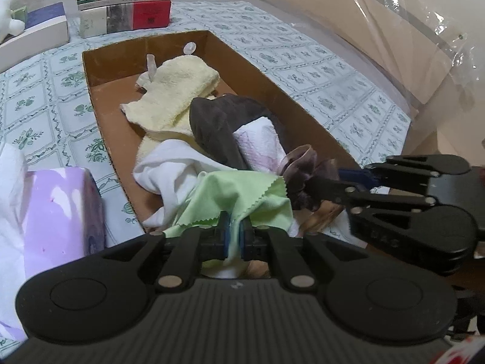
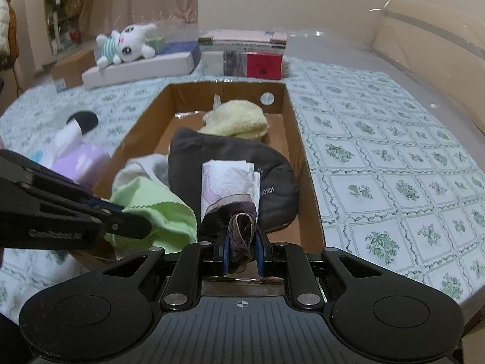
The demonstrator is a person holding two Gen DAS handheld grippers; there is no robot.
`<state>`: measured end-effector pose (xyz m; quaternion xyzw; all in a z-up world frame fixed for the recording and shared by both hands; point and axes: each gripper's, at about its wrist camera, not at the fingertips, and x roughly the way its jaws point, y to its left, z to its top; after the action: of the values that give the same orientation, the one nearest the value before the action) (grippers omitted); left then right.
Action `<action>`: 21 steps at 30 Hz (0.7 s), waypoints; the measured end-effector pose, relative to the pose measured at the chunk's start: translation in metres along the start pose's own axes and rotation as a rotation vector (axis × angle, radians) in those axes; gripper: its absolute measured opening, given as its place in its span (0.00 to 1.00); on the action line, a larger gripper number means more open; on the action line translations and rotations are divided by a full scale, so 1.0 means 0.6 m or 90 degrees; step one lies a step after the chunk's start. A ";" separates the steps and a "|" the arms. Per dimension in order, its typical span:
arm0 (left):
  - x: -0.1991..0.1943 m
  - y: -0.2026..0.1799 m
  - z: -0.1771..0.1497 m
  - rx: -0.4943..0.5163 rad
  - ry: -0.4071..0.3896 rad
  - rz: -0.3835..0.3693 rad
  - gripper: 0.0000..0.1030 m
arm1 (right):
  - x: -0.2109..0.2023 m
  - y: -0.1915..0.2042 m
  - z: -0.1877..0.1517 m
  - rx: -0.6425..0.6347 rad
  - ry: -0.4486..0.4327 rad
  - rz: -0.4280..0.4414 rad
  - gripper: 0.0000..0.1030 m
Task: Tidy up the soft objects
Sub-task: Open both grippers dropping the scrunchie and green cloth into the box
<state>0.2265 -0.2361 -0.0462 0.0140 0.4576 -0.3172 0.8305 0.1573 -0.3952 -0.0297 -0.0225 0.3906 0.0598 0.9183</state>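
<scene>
Left gripper (image 1: 233, 227) clamped on light green cloth (image 1: 242, 194), right gripper (image 2: 241, 250) pinched around dark velvet scrunchie (image 2: 241, 227), both hung low over near end of cardboard box (image 2: 303, 151), probably to settle them beside yellow towel (image 1: 169, 91) and grey sock (image 2: 230, 154).

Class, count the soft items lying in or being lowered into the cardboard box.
6: yellow towel at the far end, grey sock, white roll, white cloth, green cloth, brown scrunchie. Others may be hidden underneath.
</scene>
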 end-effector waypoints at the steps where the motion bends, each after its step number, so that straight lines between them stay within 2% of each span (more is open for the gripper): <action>1: -0.002 -0.001 -0.001 0.002 -0.003 0.000 0.07 | 0.006 -0.001 -0.001 -0.003 0.005 0.000 0.17; 5: -0.016 -0.007 -0.005 0.013 -0.021 -0.003 0.27 | 0.020 -0.001 -0.004 -0.014 0.016 -0.003 0.17; 9: -0.037 -0.020 -0.012 0.030 -0.041 -0.005 0.35 | 0.022 0.002 -0.006 -0.021 0.012 -0.003 0.17; 16: -0.077 -0.023 -0.033 0.025 -0.069 0.020 0.37 | 0.005 0.003 -0.012 -0.006 -0.001 -0.005 0.40; 21: -0.109 -0.013 -0.047 0.007 -0.085 0.033 0.38 | -0.025 0.001 -0.017 0.016 -0.023 -0.010 0.48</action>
<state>0.1761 -0.1997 -0.0102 0.0093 0.3988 -0.2982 0.8672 0.1400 -0.3968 -0.0260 -0.0132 0.3741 0.0479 0.9260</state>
